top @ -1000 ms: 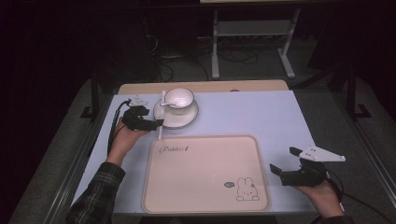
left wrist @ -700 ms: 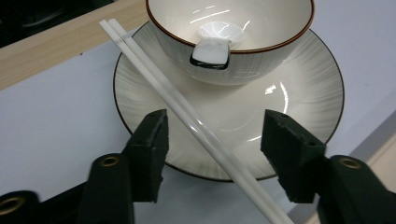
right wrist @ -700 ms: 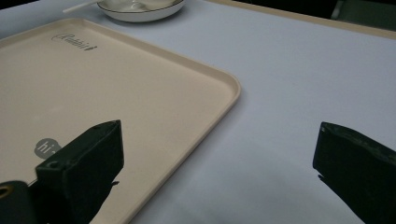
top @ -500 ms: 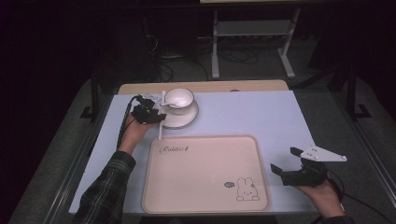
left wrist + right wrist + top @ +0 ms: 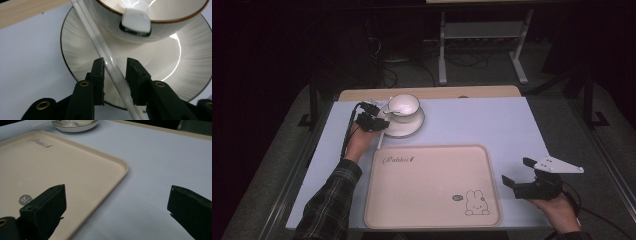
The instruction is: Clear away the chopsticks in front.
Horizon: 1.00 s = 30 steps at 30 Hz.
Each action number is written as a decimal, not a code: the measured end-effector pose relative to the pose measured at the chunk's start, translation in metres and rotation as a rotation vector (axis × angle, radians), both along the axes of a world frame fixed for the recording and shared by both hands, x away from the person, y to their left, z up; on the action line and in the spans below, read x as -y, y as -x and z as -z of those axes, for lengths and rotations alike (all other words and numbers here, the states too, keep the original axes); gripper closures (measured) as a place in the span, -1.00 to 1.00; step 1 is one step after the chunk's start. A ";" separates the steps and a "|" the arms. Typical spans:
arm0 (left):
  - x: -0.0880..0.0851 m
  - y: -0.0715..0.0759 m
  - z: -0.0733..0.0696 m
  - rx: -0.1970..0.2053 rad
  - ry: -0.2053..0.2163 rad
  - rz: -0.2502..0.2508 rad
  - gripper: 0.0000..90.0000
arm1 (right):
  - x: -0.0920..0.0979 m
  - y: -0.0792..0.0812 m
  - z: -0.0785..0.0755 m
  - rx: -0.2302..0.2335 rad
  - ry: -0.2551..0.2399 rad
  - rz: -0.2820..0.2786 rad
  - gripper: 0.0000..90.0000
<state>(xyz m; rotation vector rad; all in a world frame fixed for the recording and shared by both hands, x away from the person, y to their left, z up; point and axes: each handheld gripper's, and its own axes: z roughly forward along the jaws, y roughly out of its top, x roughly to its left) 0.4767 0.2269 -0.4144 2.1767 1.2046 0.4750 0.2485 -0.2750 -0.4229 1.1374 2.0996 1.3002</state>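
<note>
Left gripper view: the white stick [image 5: 110, 65] lies between the jaws of the left gripper [image 5: 114, 72], its lower part across the saucer [image 5: 175, 75].
Long axis: runs diagonally, away from the gripper past the cup [image 5: 140, 15].
Jaws: have just been closing; pads not yet pressing.
Right gripper [image 5: 518, 173]: released, well apart, beside the tray [image 5: 432, 220].
Room: open table [image 5: 492, 120] beyond the saucer.

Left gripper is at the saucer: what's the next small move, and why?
Probably finish closing. The left gripper straddles the white stick lying across the saucer; its jaws have just been closing, yet a gap still shows at each pad. Then lift.
</note>
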 end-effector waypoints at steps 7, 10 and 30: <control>0.004 -0.012 -0.003 0.011 -0.005 -0.021 0.61 | 0.001 0.000 0.000 -0.003 -0.003 0.002 -0.97; 0.007 -0.016 -0.004 0.017 -0.012 -0.022 0.63 | 0.001 0.000 0.000 -0.003 -0.005 0.004 -0.97; 0.002 -0.024 -0.004 0.029 -0.021 -0.041 0.68 | 0.002 0.001 0.000 -0.003 -0.006 0.005 -0.97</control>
